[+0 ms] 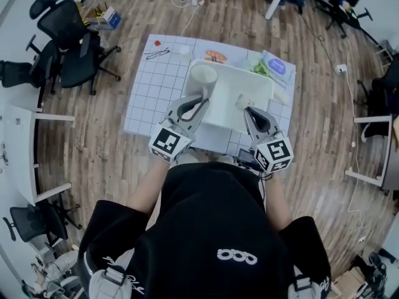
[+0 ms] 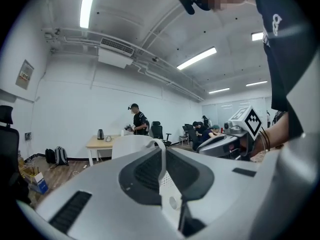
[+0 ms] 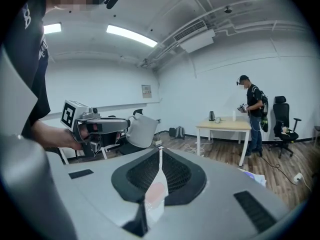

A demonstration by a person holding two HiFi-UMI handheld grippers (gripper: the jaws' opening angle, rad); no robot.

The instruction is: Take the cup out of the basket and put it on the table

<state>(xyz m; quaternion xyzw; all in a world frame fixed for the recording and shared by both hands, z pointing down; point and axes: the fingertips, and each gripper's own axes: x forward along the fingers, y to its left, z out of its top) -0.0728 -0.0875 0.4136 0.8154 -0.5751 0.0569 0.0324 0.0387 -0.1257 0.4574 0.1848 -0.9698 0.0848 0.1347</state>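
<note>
A white cup (image 1: 203, 78) hangs over the left end of the white basket (image 1: 240, 80), which sits on the gridded table (image 1: 146, 98). My left gripper (image 1: 201, 99) is shut on the cup's thin handle. In the left gripper view the handle's band runs between the jaws (image 2: 163, 156), with the cup's body (image 2: 131, 146) behind. The right gripper view shows the cup (image 3: 141, 130) tilted in the air. My right gripper (image 1: 247, 109) is over the basket's near right part. It is shut (image 3: 159, 156) on a thin white strip (image 3: 154, 194) with a pink tint; what the strip belongs to I cannot tell.
Food packets (image 1: 215, 56), a bluish bag (image 1: 277, 66) and a pair of glasses (image 1: 156, 53) lie along the table's far edge. Black office chairs (image 1: 68, 48) stand to the left, and a white desk (image 1: 25, 148) nearer. A person (image 2: 139, 121) stands by a wooden table far off.
</note>
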